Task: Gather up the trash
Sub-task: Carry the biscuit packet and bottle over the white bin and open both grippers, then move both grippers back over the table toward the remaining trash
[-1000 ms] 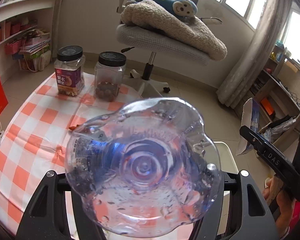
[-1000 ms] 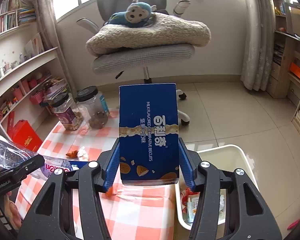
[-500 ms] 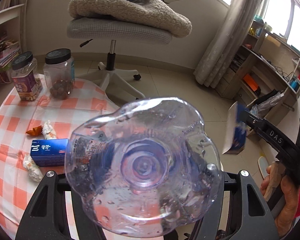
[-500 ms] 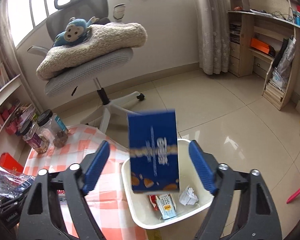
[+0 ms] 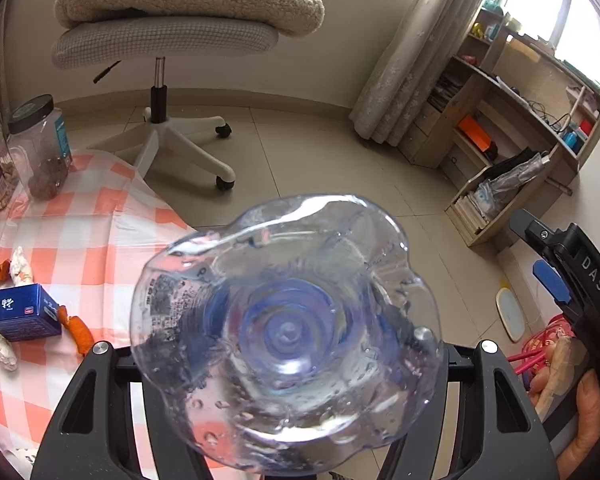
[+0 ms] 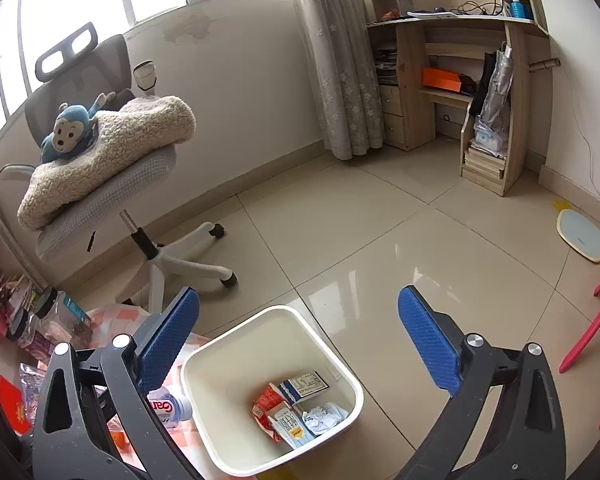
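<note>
My left gripper (image 5: 284,364) is shut on a clear plastic bottle (image 5: 286,332), base toward the camera, held over the table's right edge. My right gripper (image 6: 298,342) is open and empty above a white trash bin (image 6: 236,456) on the floor. The bin holds a blue biscuit box (image 6: 303,385) and several wrappers (image 6: 288,416). On the orange-checked tablecloth (image 5: 80,232) lie a small blue box (image 5: 22,317), orange peel (image 5: 78,330) and crumpled paper (image 5: 20,266). The right gripper also shows in the left wrist view (image 5: 572,284). The bottle's neck (image 6: 168,406) shows in the right wrist view.
Two dark-lidded jars (image 5: 40,148) stand at the table's far left. An office chair (image 6: 112,184) with a blanket and a toy monkey (image 6: 70,132) stands behind the table. A wooden desk with shelves (image 6: 460,80) lines the right wall. A red chair leg (image 6: 592,320) is at right.
The blue biscuit box has left my right gripper and now lies in the bin; the jaws have opened wider. My left gripper has swung right with the bottle.
</note>
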{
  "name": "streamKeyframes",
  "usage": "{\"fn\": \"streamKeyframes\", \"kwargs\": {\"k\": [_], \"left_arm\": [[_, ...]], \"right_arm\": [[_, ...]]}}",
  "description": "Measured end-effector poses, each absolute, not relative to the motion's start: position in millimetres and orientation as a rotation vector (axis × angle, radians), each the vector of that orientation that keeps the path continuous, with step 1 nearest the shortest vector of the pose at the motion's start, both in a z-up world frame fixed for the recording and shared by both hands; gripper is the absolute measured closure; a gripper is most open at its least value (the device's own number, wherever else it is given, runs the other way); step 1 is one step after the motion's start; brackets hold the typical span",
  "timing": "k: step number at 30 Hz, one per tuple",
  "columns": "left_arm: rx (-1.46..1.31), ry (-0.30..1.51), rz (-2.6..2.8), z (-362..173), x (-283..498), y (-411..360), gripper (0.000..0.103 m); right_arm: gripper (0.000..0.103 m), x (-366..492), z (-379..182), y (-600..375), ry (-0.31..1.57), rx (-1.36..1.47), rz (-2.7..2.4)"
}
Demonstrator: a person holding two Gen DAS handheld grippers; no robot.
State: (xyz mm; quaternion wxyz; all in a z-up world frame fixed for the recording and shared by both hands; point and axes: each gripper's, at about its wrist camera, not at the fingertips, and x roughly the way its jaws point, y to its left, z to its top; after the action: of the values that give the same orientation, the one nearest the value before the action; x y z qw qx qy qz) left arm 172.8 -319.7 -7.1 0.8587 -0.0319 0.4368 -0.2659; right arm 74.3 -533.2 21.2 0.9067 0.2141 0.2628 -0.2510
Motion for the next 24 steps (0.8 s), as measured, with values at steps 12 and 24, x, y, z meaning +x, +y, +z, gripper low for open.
{"fn": "streamKeyframes", "kwargs": {"k": [12,24], "left_arm": [[0.021,0.921,-0.581,-13.2,173.4,-359.8,0.024],[0.078,0.767,-0.398,6.4,173.4,-307.3,0.013]], "right_arm": [[0.007,57.2,20.2,-556.0,0.532,0.437,-0.626],[0.007,81.2,15.5,-503.4,0.603,0.204,-0.620]]}}
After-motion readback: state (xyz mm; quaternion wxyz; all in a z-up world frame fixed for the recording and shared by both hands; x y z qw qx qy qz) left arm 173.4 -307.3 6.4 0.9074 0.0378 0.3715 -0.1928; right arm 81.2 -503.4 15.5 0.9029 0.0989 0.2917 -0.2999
